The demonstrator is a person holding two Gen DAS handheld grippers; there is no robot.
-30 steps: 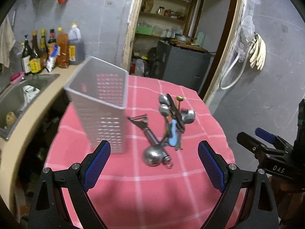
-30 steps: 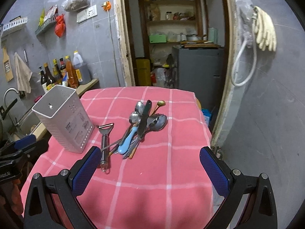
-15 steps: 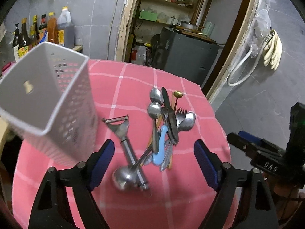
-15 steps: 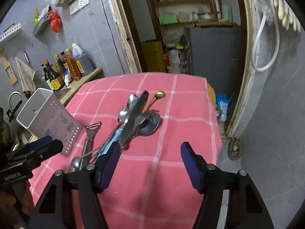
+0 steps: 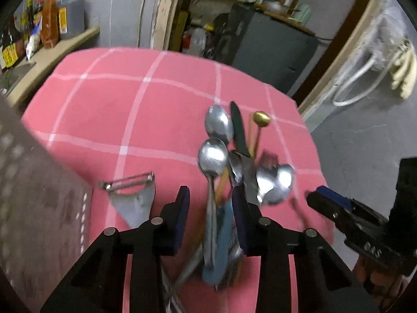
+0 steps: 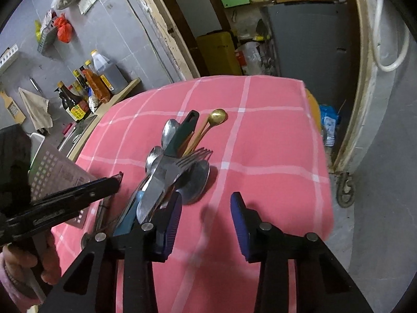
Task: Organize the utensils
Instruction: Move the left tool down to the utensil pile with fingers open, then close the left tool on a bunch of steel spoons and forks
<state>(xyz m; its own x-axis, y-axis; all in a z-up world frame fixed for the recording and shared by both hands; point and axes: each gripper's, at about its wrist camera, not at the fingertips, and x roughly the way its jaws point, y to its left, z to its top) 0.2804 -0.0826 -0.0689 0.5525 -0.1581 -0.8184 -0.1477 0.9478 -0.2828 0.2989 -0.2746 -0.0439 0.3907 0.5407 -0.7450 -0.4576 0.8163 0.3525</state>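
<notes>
The right gripper [image 5: 323,195] has white letters on its black side – "DAS"; they look upside down here. The bottles [image 6: 78,104] have yellow labels – too small to read.

You see a pink tablecloth [image 6: 273,135] with a white grid, silver spoons [image 5: 212,156], one gold spoon [image 6: 218,116], and blue gripper pads [image 6: 172,224].
</notes>
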